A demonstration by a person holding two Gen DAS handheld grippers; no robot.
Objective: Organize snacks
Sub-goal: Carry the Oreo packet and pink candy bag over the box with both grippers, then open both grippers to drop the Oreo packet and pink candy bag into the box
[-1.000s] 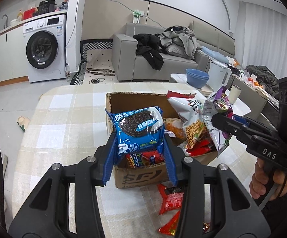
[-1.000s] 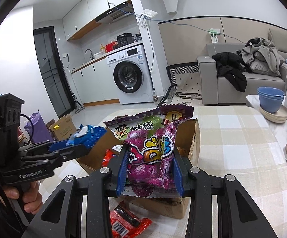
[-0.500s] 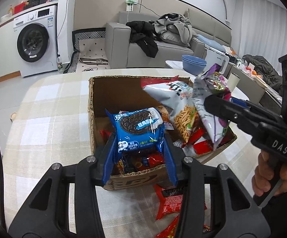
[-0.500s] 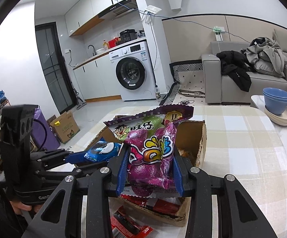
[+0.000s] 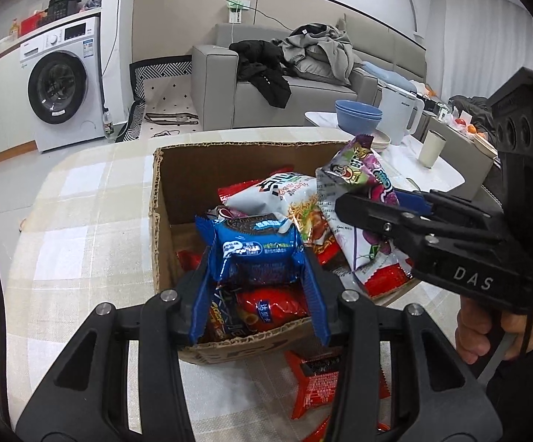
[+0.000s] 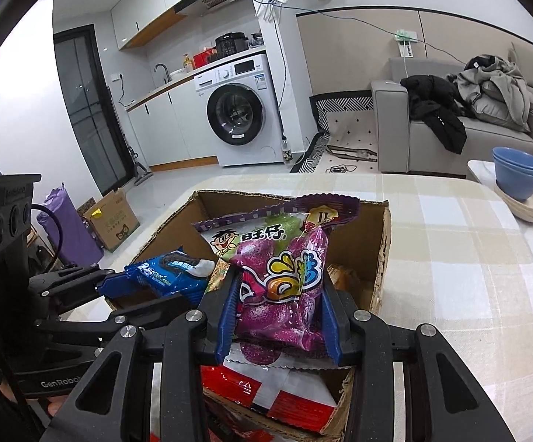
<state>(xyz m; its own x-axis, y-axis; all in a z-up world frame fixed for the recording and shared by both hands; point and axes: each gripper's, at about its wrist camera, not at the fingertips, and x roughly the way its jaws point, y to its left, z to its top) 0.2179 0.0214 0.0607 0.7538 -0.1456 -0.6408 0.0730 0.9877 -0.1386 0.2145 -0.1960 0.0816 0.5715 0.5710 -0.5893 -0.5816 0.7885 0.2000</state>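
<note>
An open cardboard box [image 5: 163, 199] [image 6: 382, 235] stands on the checked tablecloth and holds several snack bags. My left gripper [image 5: 257, 254] is shut on a blue Oreo packet [image 5: 255, 248] [image 6: 169, 270], held over the box's near left part. My right gripper [image 6: 279, 287] is shut on a purple candy bag [image 6: 285, 269] [image 5: 362, 173], held over the box's right side. In the left wrist view the right gripper's black body [image 5: 450, 243] crosses in from the right, with a hand below it. A white noodle-snack bag [image 5: 285, 199] and red packets lie inside.
Red snack packets [image 5: 321, 379] lie on the tablecloth [image 5: 82, 243] in front of the box. A side table at the right carries blue bowls [image 5: 358, 116] [image 6: 517, 169], a white kettle [image 5: 399, 112] and a cup [image 5: 430, 147]. A sofa and a washing machine stand beyond.
Both grippers have moved forward and down over the box with their bags. The Oreo packet now hangs inside the box's rim, and the purple bag has come closer to it.
</note>
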